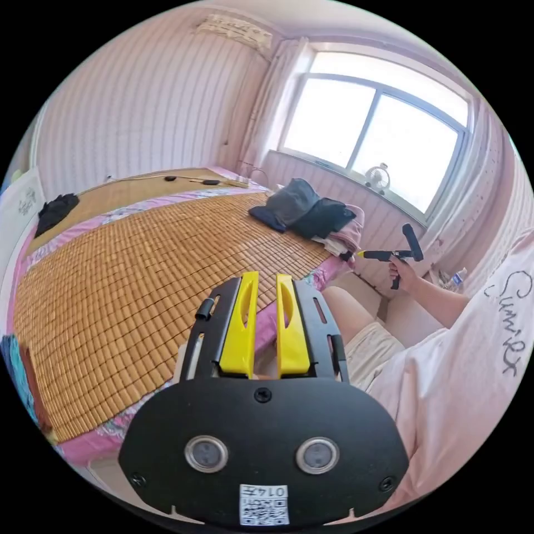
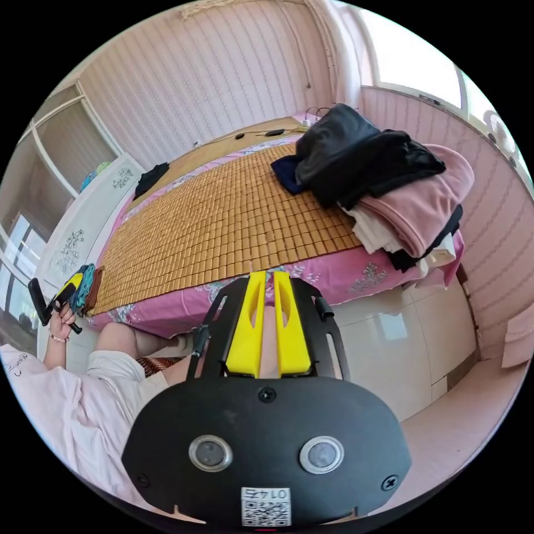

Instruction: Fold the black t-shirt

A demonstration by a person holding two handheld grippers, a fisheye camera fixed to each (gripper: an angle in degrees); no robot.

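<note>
pile: lower garments mostly buried | dark item: too small to identify

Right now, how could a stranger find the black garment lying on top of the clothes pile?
Find the bed with the bamboo mat. A clothes pile sits at its corner nearest the window. The black garment lies crumpled on top, between a dark grey garment and a pink garment below it.
</note>
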